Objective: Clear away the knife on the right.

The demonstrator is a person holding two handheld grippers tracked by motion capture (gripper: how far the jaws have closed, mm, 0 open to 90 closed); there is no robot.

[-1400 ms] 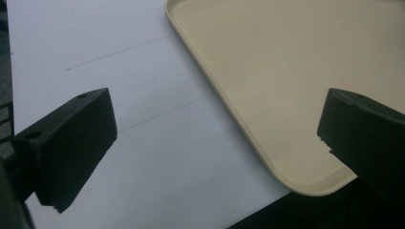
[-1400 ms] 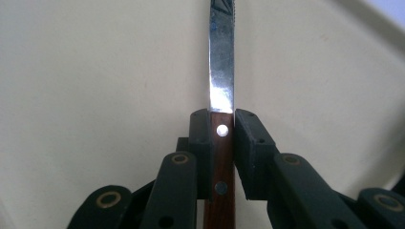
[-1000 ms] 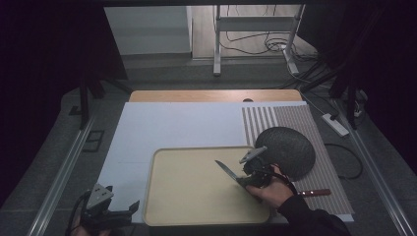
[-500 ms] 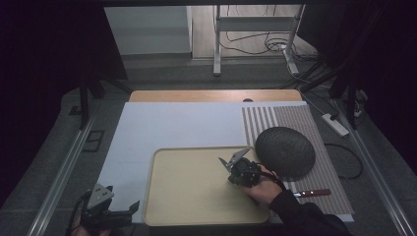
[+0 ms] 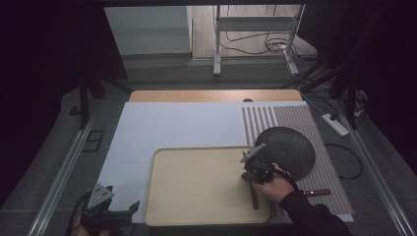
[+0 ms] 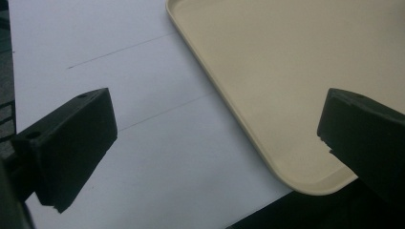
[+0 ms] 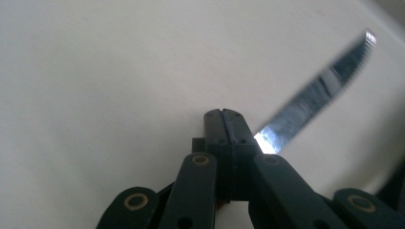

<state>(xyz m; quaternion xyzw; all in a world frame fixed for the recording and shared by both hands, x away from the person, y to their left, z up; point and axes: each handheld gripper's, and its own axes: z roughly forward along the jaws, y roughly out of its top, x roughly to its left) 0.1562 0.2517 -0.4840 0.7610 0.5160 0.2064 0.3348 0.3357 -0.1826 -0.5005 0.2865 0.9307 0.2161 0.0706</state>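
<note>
Right gripper (image 5: 250,172): over the right part of the tray, at about 3 o'clock from the tray's middle, with the person's right hand (image 5: 271,186) behind it. Its jaws have just been closing and now meet face to face; in the right gripper view (image 7: 224,125) the pads touch, and nothing shows between them.

Knife: lies on the tray. In the right gripper view its blade (image 7: 319,90) runs out toward 2 o'clock from beside the closed jaws, just to their right. In the high view its brown handle (image 5: 253,195) lies near the tray's right edge, at 6 o'clock from the gripper, partly hidden by the hand.

Left gripper (image 5: 109,214): low at the table's near-left corner, at 8 o'clock from the tray. In the left gripper view its jaws stand wide apart with nothing between them (image 6: 210,143).

Tray (image 5: 162,162): cream, flat, at the near middle of the white table cover (image 5: 172,123).

Dark round plate (image 5: 290,147): on the striped mat (image 5: 295,118), at 2 o'clock from the right gripper, just beside the tray.

Second brown handle (image 5: 318,192): on the mat, at 4 o'clock from the right hand.
</note>
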